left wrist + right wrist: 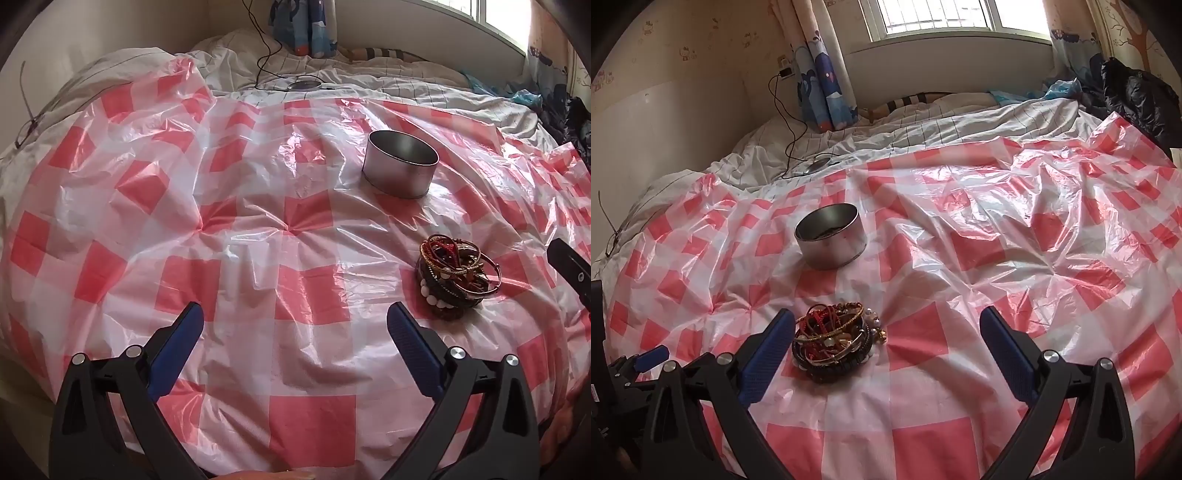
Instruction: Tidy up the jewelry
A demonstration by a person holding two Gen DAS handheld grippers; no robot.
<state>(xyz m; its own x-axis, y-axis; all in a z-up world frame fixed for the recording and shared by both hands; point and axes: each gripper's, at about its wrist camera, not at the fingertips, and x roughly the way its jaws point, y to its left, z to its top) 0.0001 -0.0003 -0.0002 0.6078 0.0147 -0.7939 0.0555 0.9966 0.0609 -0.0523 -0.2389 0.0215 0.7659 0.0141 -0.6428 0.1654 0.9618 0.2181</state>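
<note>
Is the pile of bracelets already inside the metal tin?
No, the pile of bracelets lies on the checkered plastic sheet, apart from the metal tin and nearer the camera.

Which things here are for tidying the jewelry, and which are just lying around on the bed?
For the job:
- pile of bracelets
- round metal tin, open
- left gripper and right gripper, both open and holding nothing

Just lying about:
- checked plastic sheet under it all
- black cable
- white duvet
- curtain
</note>
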